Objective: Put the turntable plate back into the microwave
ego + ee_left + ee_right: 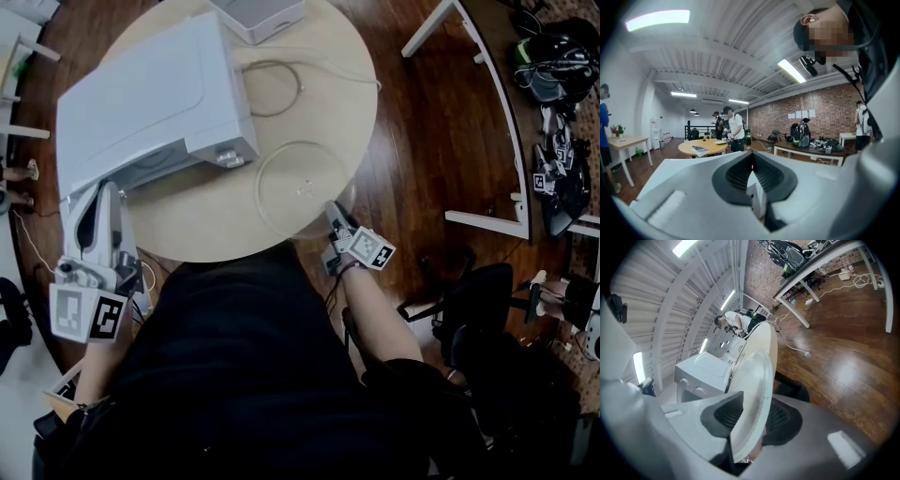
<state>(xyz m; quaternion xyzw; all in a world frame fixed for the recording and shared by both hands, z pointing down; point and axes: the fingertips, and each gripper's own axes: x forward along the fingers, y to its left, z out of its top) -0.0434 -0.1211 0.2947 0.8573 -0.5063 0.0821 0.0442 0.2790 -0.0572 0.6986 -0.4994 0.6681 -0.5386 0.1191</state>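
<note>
R tool (757,406) clamped on turntable plate (302,187) rim, plate flat on table (206,220); L tool (751,159) closed, empty.

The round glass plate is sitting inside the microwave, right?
No. The turntable plate is sitting on the round table, beside the microwave, not inside it. The head view shows it.

microwave (141,103) 1 | turntable plate (302,187) 1 | table (216,220) 1 | tools 2: left tool (103,194), right tool (334,212)
</note>
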